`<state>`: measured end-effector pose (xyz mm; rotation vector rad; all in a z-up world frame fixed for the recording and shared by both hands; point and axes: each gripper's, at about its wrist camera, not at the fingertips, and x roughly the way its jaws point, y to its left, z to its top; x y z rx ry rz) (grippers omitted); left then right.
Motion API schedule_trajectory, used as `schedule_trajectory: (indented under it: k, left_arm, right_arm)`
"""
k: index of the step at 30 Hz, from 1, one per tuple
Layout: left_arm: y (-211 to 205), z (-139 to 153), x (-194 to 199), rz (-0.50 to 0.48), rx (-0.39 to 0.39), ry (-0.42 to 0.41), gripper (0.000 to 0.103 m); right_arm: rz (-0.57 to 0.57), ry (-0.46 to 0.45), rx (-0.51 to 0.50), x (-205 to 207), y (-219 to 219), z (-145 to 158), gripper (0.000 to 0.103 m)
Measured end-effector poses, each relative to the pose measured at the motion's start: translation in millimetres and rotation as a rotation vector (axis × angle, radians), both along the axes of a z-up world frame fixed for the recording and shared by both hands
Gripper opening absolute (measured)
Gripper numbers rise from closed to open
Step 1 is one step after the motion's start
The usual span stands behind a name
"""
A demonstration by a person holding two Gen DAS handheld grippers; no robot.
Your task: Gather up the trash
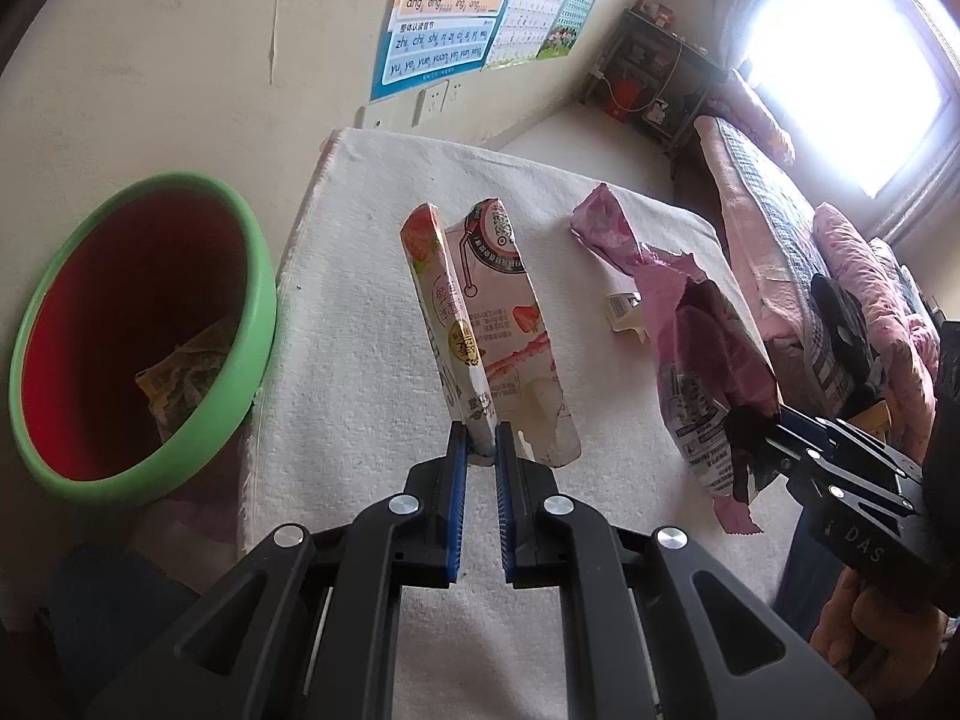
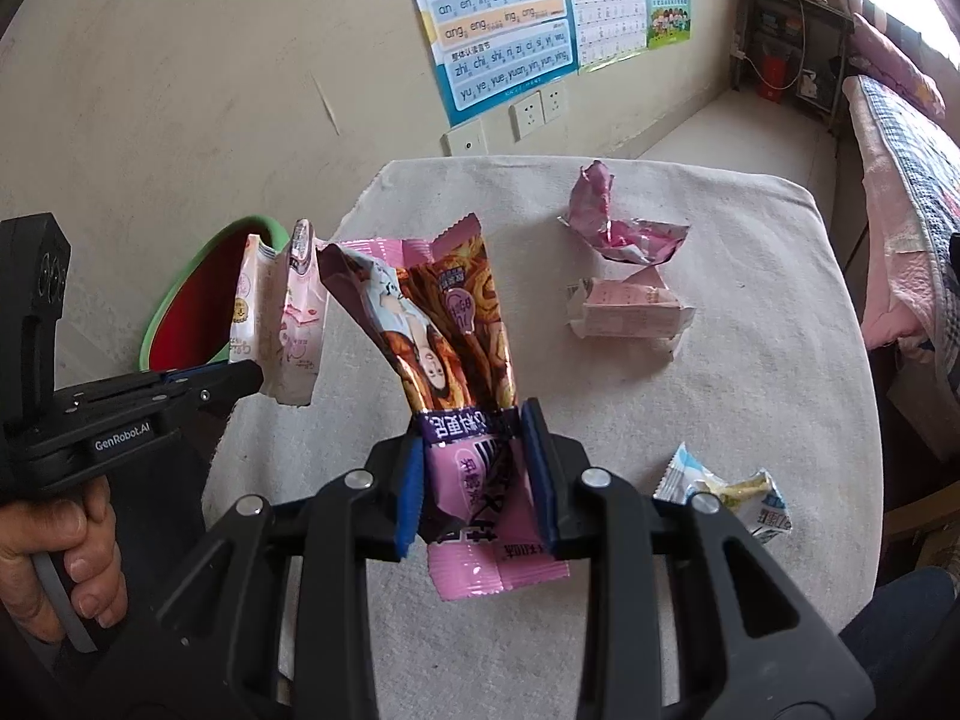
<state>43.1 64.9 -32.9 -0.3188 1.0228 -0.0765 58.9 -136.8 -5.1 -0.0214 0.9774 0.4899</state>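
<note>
My left gripper (image 1: 478,450) is shut on a flattened strawberry milk carton (image 1: 480,312), held above the white cloth-covered table (image 1: 360,360). The same carton (image 2: 282,324) shows in the right wrist view, beside the bin. My right gripper (image 2: 477,468) is shut on a pink and brown snack wrapper (image 2: 444,330), which stands up between the pads; that wrapper (image 1: 708,372) hangs at the right of the left wrist view. A red bin with a green rim (image 1: 120,336) stands left of the table, with some trash at its bottom.
On the table lie a crumpled pink wrapper (image 2: 612,222), a small pink carton (image 2: 624,312) and a blue-white wrapper (image 2: 738,492). A wall with posters (image 2: 498,30) is behind. A bed with pink bedding (image 1: 810,252) runs along the right.
</note>
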Motion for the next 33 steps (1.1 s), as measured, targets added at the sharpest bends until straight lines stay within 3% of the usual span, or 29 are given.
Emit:
schedule_trajectory:
  k: [8, 19, 33]
  left_arm:
    - [-5.3, -3.8, -8.7, -0.013, -0.009, 0.000, 0.007]
    - [-15.1, -2.7, -18.1, -0.025, 0.041, -0.032, 0.007]
    - [-6.0, 2.6, -26.9, -0.014, -0.008, -0.060, 0.007]
  right_arm:
    - [-0.002, -0.005, -0.014, -5.2, 2.1, 1.4, 0.030]
    - [-0.007, 0.004, -0.015, -9.3, 0.4, -3.6, 0.030]
    - [-0.020, 0.010, -0.030, -6.7, 7.0, -6.7, 0.030]
